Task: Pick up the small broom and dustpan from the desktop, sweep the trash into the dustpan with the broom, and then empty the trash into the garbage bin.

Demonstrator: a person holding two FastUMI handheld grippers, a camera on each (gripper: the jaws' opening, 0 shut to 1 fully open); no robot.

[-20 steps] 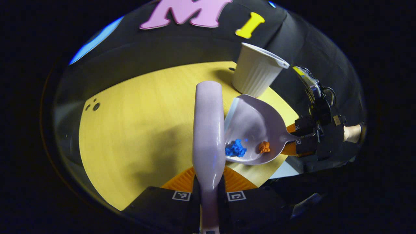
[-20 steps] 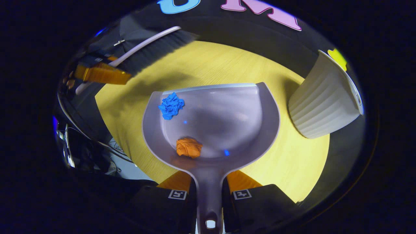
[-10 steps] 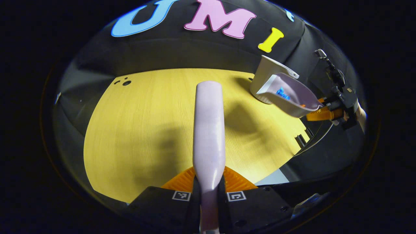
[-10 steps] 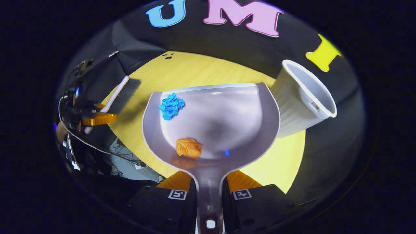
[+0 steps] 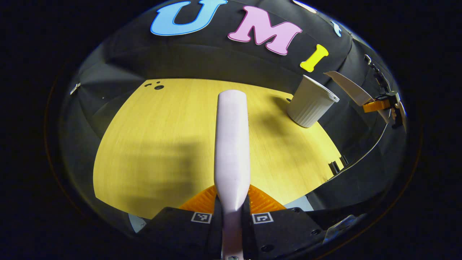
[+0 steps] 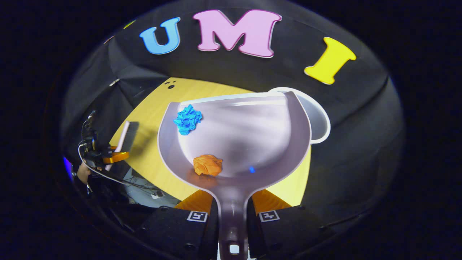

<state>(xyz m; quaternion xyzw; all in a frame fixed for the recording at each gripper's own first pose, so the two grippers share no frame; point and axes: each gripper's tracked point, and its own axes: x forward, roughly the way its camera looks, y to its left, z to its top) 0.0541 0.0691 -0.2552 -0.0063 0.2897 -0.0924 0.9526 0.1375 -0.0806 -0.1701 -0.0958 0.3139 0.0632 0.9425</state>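
In the left gripper view, the left gripper (image 5: 231, 211) pinches the handle of the small broom (image 5: 231, 144) between both fingers, the handle running toward twelve o'clock above the yellow wooden desktop (image 5: 155, 144), presumably parked out of the way while the dustpan is emptied. The white ribbed garbage bin (image 5: 310, 106) stands at two o'clock near the desktop's far edge, and the dustpan (image 5: 349, 88) hangs in the air just past it, raised above the rim. In the right gripper view, the right gripper (image 6: 232, 213) has both fingers pressed on the dustpan's handle, holding the pan (image 6: 234, 137) roughly level so the trash stays in. A blue paper wad (image 6: 187, 120) lies at ten o'clock by the front lip, an orange paper wad (image 6: 207, 164) near the handle. The bin's rim (image 6: 319, 119) peeks out at two o'clock behind the pan, partly hidden by it. At nine o'clock, the broom's bristles (image 6: 130, 134) hover over the desktop, well apart; nothing blocks the tip.
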